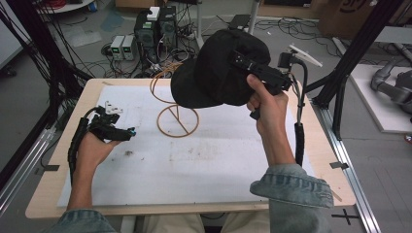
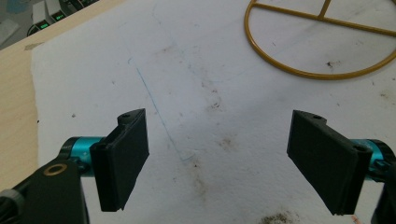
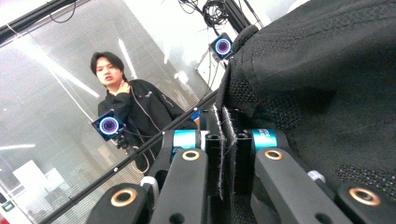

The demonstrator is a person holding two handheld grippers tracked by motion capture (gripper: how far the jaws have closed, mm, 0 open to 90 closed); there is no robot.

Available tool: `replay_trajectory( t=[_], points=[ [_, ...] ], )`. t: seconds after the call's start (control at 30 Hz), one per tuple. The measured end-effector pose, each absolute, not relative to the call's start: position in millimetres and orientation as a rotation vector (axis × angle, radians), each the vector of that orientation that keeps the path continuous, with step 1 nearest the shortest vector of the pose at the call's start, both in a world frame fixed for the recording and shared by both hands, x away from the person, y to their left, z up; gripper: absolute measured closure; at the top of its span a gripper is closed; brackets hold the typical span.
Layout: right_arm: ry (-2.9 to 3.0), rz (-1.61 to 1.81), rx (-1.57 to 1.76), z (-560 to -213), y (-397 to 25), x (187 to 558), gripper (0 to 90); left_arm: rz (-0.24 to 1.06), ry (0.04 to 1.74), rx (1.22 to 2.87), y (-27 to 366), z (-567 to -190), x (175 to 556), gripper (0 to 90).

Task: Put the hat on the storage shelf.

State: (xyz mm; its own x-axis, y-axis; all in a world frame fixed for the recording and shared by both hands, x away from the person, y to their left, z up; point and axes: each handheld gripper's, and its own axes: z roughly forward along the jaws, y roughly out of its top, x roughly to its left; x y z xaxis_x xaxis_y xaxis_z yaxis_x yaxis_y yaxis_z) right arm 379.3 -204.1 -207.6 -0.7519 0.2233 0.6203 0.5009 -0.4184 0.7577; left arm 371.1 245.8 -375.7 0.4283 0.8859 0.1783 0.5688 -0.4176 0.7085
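A black cap (image 1: 216, 68) is hanging in the air above the far right part of the desk, pinched by its edge. Under it, a golden wire stand (image 1: 177, 121) is standing with its ring base on the white sheet.

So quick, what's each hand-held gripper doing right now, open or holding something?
Left hand-held gripper: open, holding nothing, over the white mat.
Right hand-held gripper: shut on the black cap, raised above the table.
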Motion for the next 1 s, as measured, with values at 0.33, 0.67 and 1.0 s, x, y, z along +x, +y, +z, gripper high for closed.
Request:
replay_trajectory(
  t=[0.33,0.67,1.0],
  points=[
    [-1.481,-2.305,-0.969,-216.7,-185.5,395.2,88.7,0.741,1.227,2.108,248.2,-374.7,370.3,21.0],
    [-1.45,-2.3,-0.968,-219.9,-175.2,401.6,88.7,0.735,1.225,2.109,247.2,-374.3,369.4,21.0],
    [-1.395,-2.282,-0.965,-227.0,-157.1,413.6,88.7,0.733,1.225,2.107,248.3,-374.7,369.2,21.0]
  ],
)
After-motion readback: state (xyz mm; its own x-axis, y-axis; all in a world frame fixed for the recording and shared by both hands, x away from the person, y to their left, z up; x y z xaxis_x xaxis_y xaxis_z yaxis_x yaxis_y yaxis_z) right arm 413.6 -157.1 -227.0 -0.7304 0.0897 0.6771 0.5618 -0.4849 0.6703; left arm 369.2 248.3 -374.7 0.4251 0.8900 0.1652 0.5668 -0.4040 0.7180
